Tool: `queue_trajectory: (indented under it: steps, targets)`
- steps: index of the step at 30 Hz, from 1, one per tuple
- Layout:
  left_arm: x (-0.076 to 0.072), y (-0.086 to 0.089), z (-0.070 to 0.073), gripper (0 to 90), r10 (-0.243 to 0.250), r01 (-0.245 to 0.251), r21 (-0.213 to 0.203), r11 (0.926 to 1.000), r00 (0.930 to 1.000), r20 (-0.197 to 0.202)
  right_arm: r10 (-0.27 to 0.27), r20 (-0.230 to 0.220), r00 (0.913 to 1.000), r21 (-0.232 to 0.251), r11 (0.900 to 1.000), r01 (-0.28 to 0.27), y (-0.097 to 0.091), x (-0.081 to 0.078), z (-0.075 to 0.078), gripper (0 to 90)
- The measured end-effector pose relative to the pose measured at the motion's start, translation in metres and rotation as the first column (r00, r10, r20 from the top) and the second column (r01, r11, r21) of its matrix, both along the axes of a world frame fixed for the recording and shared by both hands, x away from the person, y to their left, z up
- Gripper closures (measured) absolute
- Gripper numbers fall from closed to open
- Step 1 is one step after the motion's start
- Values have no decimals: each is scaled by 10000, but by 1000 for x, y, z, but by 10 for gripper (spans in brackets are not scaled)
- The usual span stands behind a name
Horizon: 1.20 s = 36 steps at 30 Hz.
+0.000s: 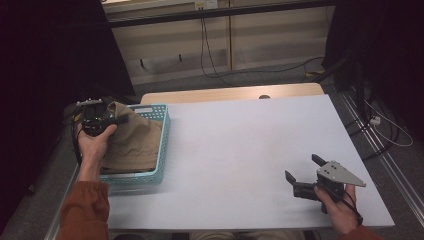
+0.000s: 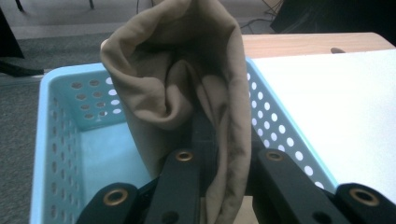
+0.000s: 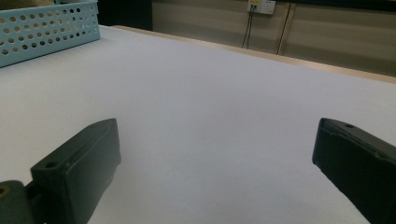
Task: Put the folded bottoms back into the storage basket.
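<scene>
At the near right of the tabletop (image 1: 240,150), the right claw (image 1: 304,174) is held low by the right hand (image 1: 339,205), its jaws spread wide with nothing between them. In the right gripper view the two black jaws are seen standing well apart over bare white surface, and the perforated wall of the basket (image 3: 44,28) is seen far off at the upper left.

At the near left, an orange sleeve (image 1: 84,212) is seen, and beyond it the left hand (image 1: 95,145) is raised beside the basket (image 1: 162,145). The left claw (image 1: 112,120) is closed tight on the cloth (image 1: 132,142). In the left gripper view the jaws are seen drawn close together, with a fold of the tan cloth (image 2: 187,84) pinched between them; the fabric is bunched and stands up above the jaws, and a strip of it hangs down between them.

The cloth is held over the light blue basket (image 2: 60,121), whose bare floor is seen below the fabric in that view. In the high view the rest of the cloth is seen heaped inside the basket, which is set at the left edge of the tabletop, well apart from the right claw.

Beyond the white surface a wooden edge (image 1: 230,93) is seen, and farther back a cable (image 1: 210,55) is hung down the wall.
</scene>
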<state>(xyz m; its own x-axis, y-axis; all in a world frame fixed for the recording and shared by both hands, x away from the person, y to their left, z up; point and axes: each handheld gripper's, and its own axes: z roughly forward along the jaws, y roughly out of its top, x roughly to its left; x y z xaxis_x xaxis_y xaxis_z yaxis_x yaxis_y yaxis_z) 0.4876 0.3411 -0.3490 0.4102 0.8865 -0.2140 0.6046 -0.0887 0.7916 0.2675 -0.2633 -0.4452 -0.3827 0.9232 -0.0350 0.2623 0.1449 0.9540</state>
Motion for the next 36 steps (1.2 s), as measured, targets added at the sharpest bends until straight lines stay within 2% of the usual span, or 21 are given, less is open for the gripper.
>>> queue_trajectory:
  steps: [5, 9, 11, 16, 20, 21, 27, 30, 32, 34, 36]
  targets:
    - [3, 2, -3, 836, 20, -19, -145, 9999, 10000, 96, 11, -17, 10000, -11, 10000, -11, 0, 0, 0, 12]
    - [9, 4, -7, 836, 145, -144, -372, 9992, 9999, 25, 24, -37, 10000, -13, 10000, -24, 1, 0, 0, 12]
    - [11, 4, -10, 837, 200, -202, -228, 9995, 9998, -81, 43, -38, 10000, -14, 10000, -43, 1, 0, 0, 12]
    - [12, 7, -19, 836, 318, -327, -274, 9991, 9990, -307, -7, -54, 10000, -1, 10000, 7, 0, 1, -1, 12]
    - [13, 14, -27, 836, 668, -682, -204, 9975, 9958, -628, 45, -34, 10000, -38, 10000, -45, 0, 0, 0, 12]
    - [13, 15, -29, 836, 745, -765, -296, 9966, 9951, -649, 46, -40, 10000, -42, 10000, -46, 0, 0, 0, 12]
    - [16, 16, -35, 836, 1001, -1008, -14, 9949, 9889, -1098, 37, -65, 10000, -26, 10000, -38, 0, 0, -1, 12]
    - [18, 16, -36, 836, 1111, -1091, 244, 9937, 9879, -1081, 18, -48, 10000, -44, 10000, -18, 0, 0, 0, 13]
    - [18, 17, -35, 836, 1381, -1320, 601, 9894, 9841, -1120, -2, -45, 10000, -20, 10000, 2, 0, 0, 0, 13]
    - [20, 20, -35, 836, 1534, -1468, 612, 9873, 9805, -1229, 14, -55, 10000, -8, 10000, -14, 0, 0, -1, 13]
    - [21, 22, -36, 836, 1664, -1558, 902, 9837, 9780, -1258, 14, -49, 10000, -22, 10000, -14, -1, 0, -1, 13]
